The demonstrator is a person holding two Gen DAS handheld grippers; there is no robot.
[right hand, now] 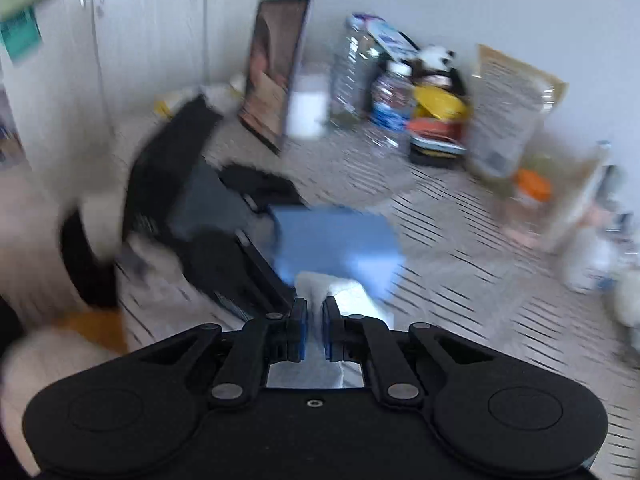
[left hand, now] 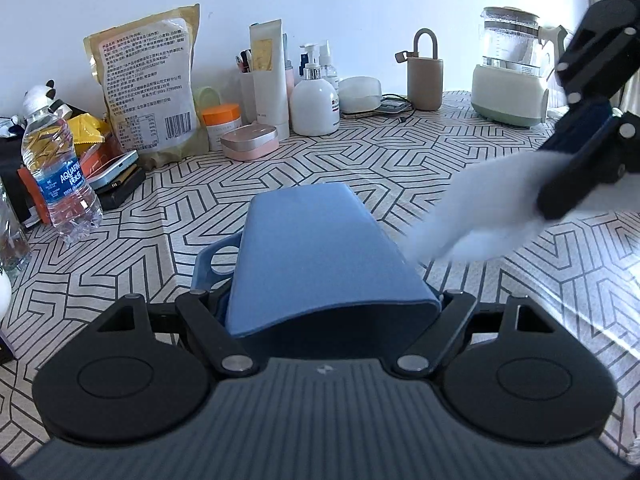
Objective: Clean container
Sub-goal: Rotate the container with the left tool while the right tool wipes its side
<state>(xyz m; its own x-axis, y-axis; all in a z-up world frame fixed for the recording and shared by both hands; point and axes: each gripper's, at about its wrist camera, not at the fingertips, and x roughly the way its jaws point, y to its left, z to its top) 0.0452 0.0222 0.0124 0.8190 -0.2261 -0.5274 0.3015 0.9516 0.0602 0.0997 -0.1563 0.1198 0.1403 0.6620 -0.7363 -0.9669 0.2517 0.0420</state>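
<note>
Both tongs (left hand: 332, 304) (right hand: 315, 320) clamped, laden.

Container (left hand: 320, 256) sits mid-counter (left hand: 400, 152), lying between the left gripper (left hand: 324, 300) jaws. Right gripper (left hand: 576, 168) is right of it, cloth (left hand: 472, 208) pinched in its jaws, hanging just beside the container. Water bottle (left hand: 60, 176) far left. Snack bag (left hand: 148, 84), pump bottle (left hand: 314, 100) and kettle (left hand: 512, 80) line the wall behind.

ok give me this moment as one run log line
left gripper: shut on blue container | right gripper: shut on white cloth | cloth near container, contact unclear | right view blurred
</note>
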